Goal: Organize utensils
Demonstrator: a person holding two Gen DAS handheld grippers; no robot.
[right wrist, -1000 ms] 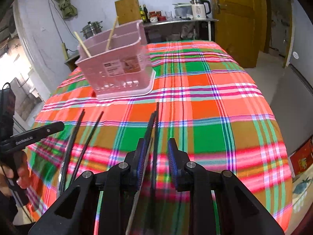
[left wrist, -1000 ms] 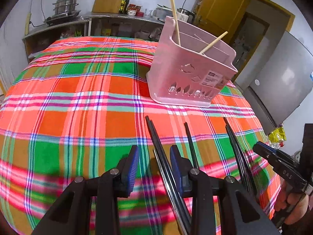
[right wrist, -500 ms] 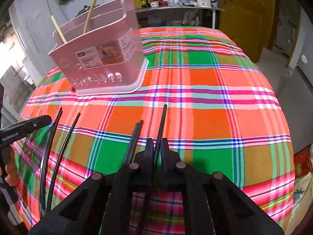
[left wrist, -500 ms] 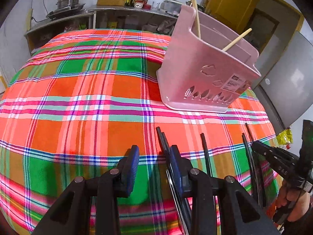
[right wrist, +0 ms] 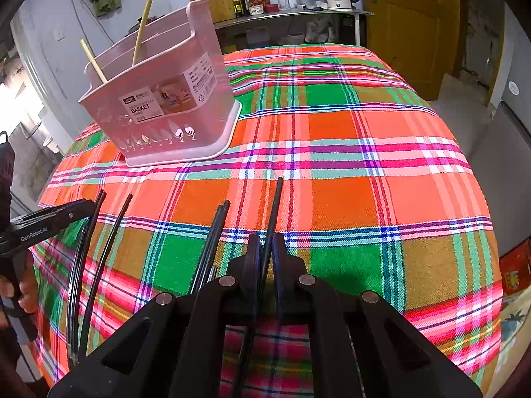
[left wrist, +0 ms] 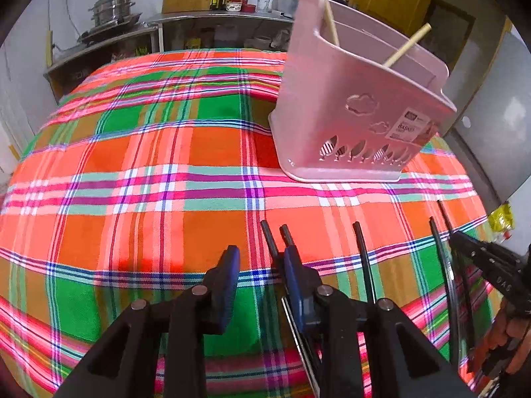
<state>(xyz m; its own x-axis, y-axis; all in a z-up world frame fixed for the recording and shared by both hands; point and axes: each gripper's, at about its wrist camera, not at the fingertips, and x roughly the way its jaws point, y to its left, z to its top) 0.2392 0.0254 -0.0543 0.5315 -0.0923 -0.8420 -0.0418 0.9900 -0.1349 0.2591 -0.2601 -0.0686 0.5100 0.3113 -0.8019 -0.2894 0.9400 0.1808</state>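
The right wrist view shows what the left one cannot: the right gripper point(right wrist: 264, 248) has its jaws pressed onto a single black chopstick point(right wrist: 274, 205), whose tip runs forward over the plaid tablecloth point(right wrist: 348, 179). Just left of it lies a pair of black chopsticks point(right wrist: 215, 229), side by side and touching the cloth, and further left two more point(right wrist: 99, 248) curve toward the near edge, beside the other tool's black body. The left wrist view gives the other side: the left gripper point(left wrist: 260, 265) stands partly spread, its jaws having just been closing, with bare cloth between the pads; the same pair of black chopsticks point(left wrist: 277, 237) lies against the outer face of its right finger, not between the jaws. A hand point(left wrist: 511, 348) shows at the lower right of that view, holding the right tool. The pink basket point(right wrist: 166, 99) sits upright toward the far side of the table, well apart from both tools, with two pale wooden chopsticks point(right wrist: 141, 30) leaning inside it; which compartment is unclear. Between the basket and the grippers the cloth is open. The right half of the table is bare up to its edge, beyond which lie the floor and a yellow door point(right wrist: 411, 23).
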